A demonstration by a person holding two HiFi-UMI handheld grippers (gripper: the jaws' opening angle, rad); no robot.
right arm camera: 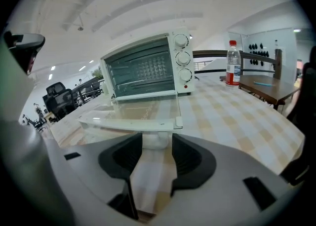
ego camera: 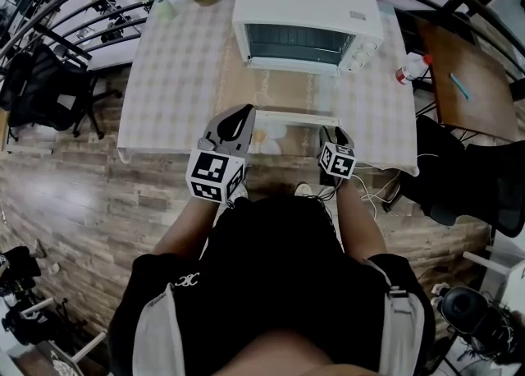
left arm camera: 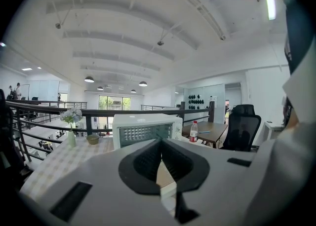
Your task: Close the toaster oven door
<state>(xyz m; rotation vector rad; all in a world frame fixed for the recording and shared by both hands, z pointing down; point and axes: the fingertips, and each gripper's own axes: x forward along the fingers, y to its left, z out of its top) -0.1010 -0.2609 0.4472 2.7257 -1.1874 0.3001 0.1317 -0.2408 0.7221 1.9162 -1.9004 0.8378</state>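
Right gripper [right arm camera: 157, 144]: jaws apart, tips at the handle [right arm camera: 126, 124] of the flat-lying open door [right arm camera: 143, 107], near the table's [right arm camera: 237, 116] front edge. Toaster oven [right arm camera: 148, 67]: behind, toward the far edge. Left gripper [left arm camera: 160, 146]: jaws together, empty.
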